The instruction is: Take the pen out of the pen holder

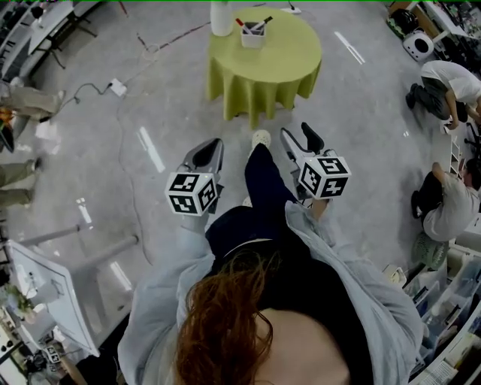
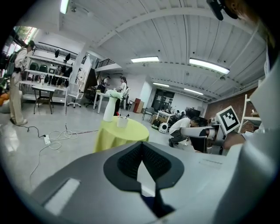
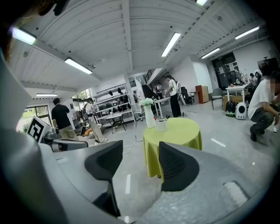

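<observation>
A white pen holder [image 1: 252, 35] with a few pens [image 1: 260, 24] stands on a round table with a yellow-green cloth [image 1: 264, 64], far ahead of me. The holder also shows in the left gripper view [image 2: 122, 121] and the right gripper view [image 3: 161, 124]. Both grippers hang at waist height, well short of the table. My left gripper [image 1: 213, 143] [image 2: 141, 143] has its pad tips touching, with nothing held. My right gripper [image 1: 299, 134] [image 3: 140, 151] stands open and empty, with a clear gap between its pads.
A tall white vase [image 1: 220, 16] stands beside the holder. A cable and power strip [image 1: 116, 88] lie on the grey floor at the left. People crouch at the right [image 1: 449, 84] by shelving. A white stand [image 1: 45, 293] sits at my lower left.
</observation>
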